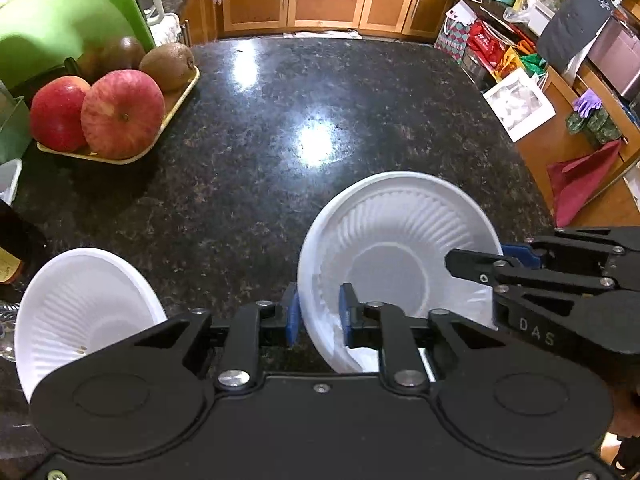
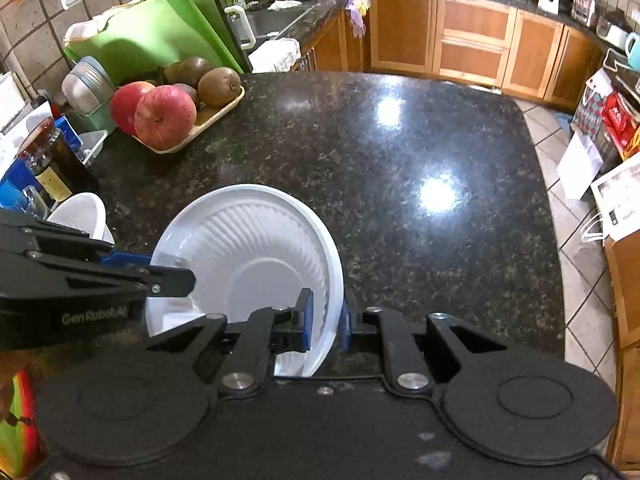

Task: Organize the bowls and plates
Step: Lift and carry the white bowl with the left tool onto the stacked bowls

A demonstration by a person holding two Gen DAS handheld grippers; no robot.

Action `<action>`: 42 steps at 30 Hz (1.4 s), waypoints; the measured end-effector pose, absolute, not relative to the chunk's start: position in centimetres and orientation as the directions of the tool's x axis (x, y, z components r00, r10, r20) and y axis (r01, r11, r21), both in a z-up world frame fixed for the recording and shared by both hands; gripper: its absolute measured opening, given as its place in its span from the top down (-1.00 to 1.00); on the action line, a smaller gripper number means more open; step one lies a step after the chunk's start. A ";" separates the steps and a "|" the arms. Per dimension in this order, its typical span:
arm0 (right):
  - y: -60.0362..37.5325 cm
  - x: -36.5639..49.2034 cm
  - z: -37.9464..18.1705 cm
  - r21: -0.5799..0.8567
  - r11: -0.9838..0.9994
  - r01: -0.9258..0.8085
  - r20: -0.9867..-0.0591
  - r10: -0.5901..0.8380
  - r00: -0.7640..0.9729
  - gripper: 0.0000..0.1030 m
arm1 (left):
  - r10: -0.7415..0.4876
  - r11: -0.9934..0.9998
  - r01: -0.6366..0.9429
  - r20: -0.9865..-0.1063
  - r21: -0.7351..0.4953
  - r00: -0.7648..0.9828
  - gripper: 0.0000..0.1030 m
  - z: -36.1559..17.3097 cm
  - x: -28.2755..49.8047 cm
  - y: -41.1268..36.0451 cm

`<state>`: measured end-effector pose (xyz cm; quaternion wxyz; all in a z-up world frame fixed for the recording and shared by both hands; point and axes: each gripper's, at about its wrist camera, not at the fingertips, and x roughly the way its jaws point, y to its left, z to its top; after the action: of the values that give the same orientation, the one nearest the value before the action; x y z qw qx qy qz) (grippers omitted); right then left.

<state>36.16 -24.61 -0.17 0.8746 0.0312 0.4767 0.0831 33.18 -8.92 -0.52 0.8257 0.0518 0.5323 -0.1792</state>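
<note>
Both of my grippers are clamped on the same white plate [image 1: 400, 248]. From the left wrist camera I see the left gripper [image 1: 318, 316] with its blue pads closed on the plate's near-left rim, one pad inside and one outside. From the right wrist camera the right gripper [image 2: 325, 318] pinches the near-right rim the same way. Each gripper also shows in the other's view, reaching in from the side with its tip over the plate's ribbed inside. The plate sits tilted over the dark speckled countertop [image 2: 400, 168], its far edge raised toward me in both views; I cannot tell whether its near edge touches the stone.

Off to the left, well apart from the plate, a white bowl [image 1: 84, 312] stands by the counter's edge, partly hidden behind my left gripper's body. Beside it is a dark bottle [image 2: 52, 164] with a yellow label. Farther back on the left a beige tray [image 2: 208, 120] carries two red apples [image 2: 164, 116] and several kiwis [image 2: 218, 86], with a green cutting board [image 2: 160, 40] leaning behind them. Between the plate and the far edge the counter is bare, showing only glare from ceiling lights. Wooden cabinets [image 2: 472, 36] line the back wall.
</note>
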 end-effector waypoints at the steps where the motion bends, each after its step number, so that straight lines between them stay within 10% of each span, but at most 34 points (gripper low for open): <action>1: -24.6 36.0 0.1 0.138 0.984 -0.115 -0.826 0.178 0.535 0.71 | -0.243 0.930 0.353 -0.897 -0.106 0.370 0.63 -0.3 33.1 -8.9; 42: -23.6 13.7 5.6 0.195 0.940 -0.278 -0.726 0.329 0.604 0.64 | -0.258 0.898 0.438 -0.859 -0.044 0.442 0.61 4.7 16.2 -6.5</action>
<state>13.75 -23.64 5.61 0.8950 0.0309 0.4113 0.1697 16.24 -6.54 4.67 0.8441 0.0925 0.4862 -0.2062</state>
